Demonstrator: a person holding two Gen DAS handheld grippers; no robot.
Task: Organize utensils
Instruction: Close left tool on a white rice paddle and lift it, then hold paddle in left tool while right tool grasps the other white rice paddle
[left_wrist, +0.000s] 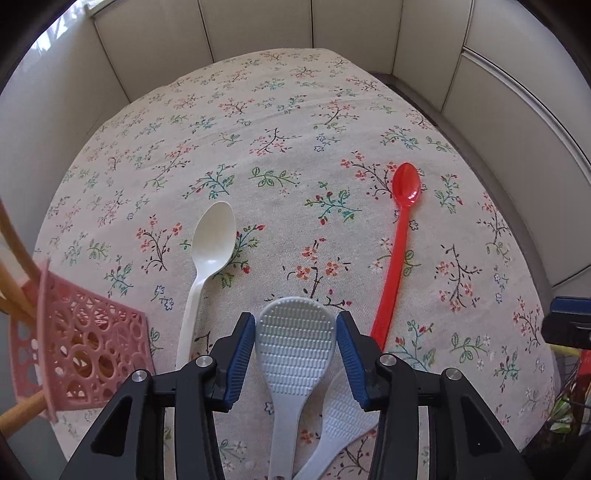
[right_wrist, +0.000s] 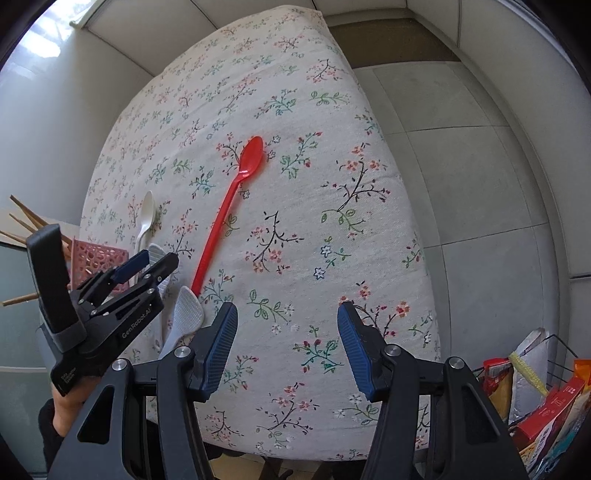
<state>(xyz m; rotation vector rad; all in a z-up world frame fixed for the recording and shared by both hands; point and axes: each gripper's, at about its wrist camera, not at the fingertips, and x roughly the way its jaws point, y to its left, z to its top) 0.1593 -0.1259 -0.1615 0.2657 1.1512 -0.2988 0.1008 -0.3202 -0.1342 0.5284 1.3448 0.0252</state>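
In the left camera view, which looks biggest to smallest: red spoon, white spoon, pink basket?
1. pink basket, though nearness inflates it.
2. and 3. white spoon and red spoon: similar length, unranked.

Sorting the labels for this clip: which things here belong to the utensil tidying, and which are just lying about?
Part of the job:
- white spoon
- red spoon
- rice paddle between the left gripper jaws
- second rice paddle
- pink basket with chopsticks

Just lying about:
- snack packets beside the table
- floral tablecloth
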